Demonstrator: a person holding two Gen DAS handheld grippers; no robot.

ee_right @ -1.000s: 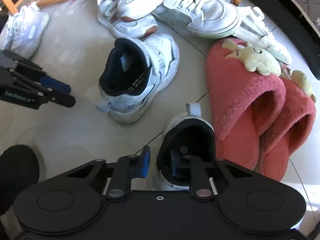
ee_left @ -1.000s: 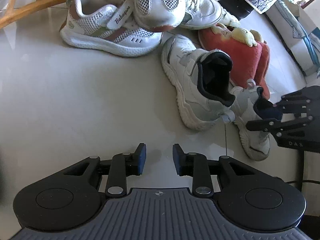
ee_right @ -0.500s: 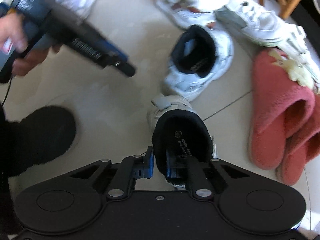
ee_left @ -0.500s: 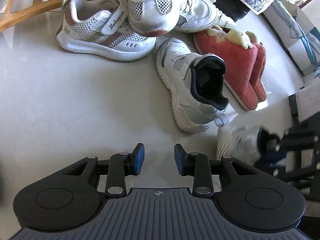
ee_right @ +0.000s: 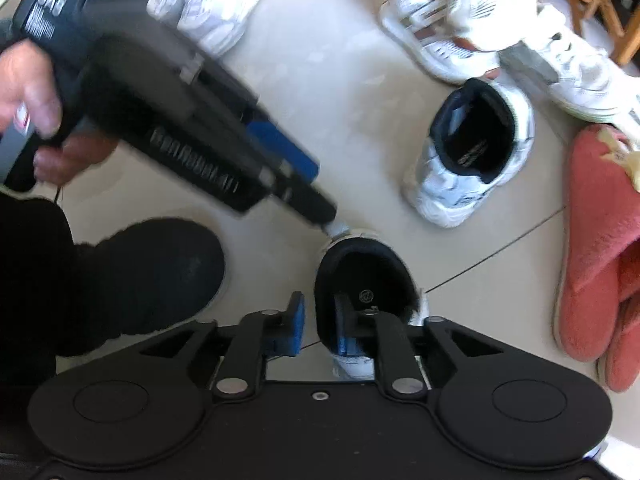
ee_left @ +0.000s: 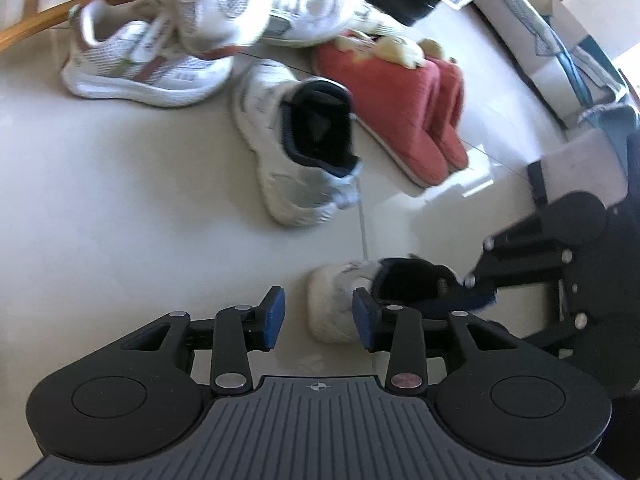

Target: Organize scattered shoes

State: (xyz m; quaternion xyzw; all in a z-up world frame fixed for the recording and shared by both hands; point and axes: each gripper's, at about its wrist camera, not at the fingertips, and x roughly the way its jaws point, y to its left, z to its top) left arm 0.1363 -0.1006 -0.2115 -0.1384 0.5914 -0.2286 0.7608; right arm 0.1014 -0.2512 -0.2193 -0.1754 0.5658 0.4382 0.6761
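A small white high-top shoe with a black lining [ee_right: 360, 276] stands right in front of my right gripper [ee_right: 320, 330]. The jaws are opening: one finger is inside the shoe, the other outside, and the collar wall between them stands free of the outer pad. My left gripper [ee_left: 318, 318] hangs over the same shoe's toe [ee_left: 332, 304]. Its jaws are also opening, and the pads press on nothing. The matching shoe [ee_left: 304, 148] lies farther off, also visible in the right wrist view [ee_right: 472, 152].
A pair of pink slippers [ee_left: 400, 100] lies right of the matching shoe. White sneakers with brown trim [ee_left: 140, 68] are piled by wooden chair legs [ee_left: 80, 0]. Another white pair [ee_right: 208, 4] sits far left. A person's black-clad foot [ee_right: 160, 272] stands beside the small shoe.
My right gripper brought the small shoe away from the slippers, then its jaws parted from the collar. The left gripper rose and swung over the shoe's toe, its jaws widening.
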